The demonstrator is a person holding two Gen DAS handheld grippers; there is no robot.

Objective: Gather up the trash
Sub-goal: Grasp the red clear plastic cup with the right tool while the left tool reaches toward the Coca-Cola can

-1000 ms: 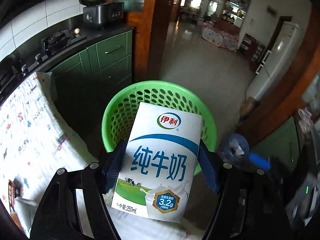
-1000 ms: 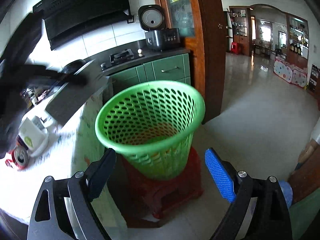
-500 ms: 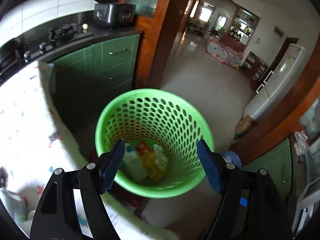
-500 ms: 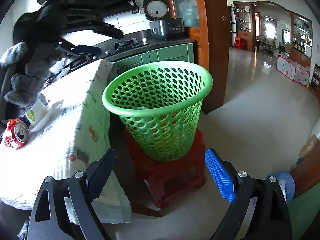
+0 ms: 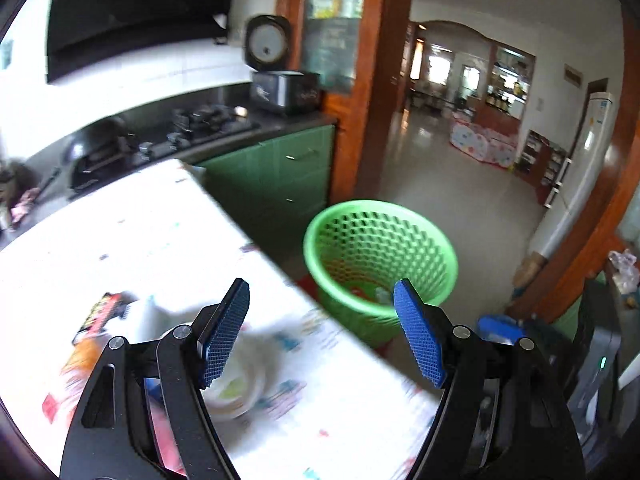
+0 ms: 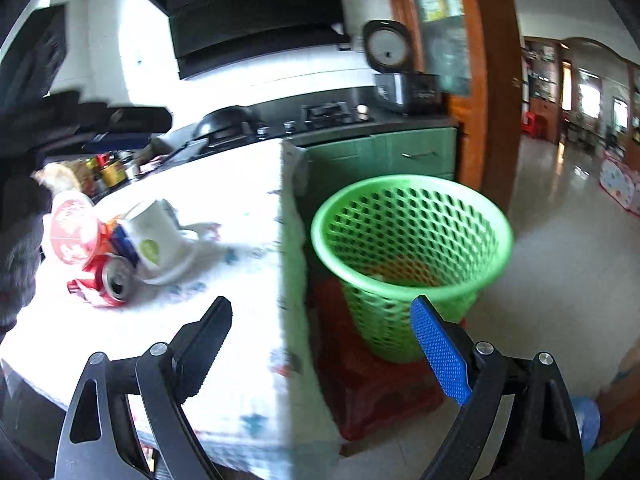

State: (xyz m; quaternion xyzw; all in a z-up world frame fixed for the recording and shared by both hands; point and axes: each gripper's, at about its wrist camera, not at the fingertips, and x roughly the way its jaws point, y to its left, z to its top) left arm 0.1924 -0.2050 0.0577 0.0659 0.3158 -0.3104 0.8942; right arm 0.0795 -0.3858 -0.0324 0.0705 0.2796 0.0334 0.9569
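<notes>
Your left gripper point(image 5: 322, 334) hangs over the white patterned tablecloth point(image 5: 160, 240), jaws apart and empty, just widened. Your right gripper point(image 6: 322, 354) gapes wide, holding nothing. The green perforated plastic basket point(image 6: 412, 248) sits on a red stool point(image 6: 380, 392) just beside the table edge. Leftover trash clusters on the cloth: a crushed red can point(image 6: 112, 284), a white paper cup point(image 6: 152, 240) tipped over, probably wrappers too, blurred.

Bright daylight overexposes the motion-blurred tablecloth point(image 5: 132, 248); fisheye edges darken.
</notes>
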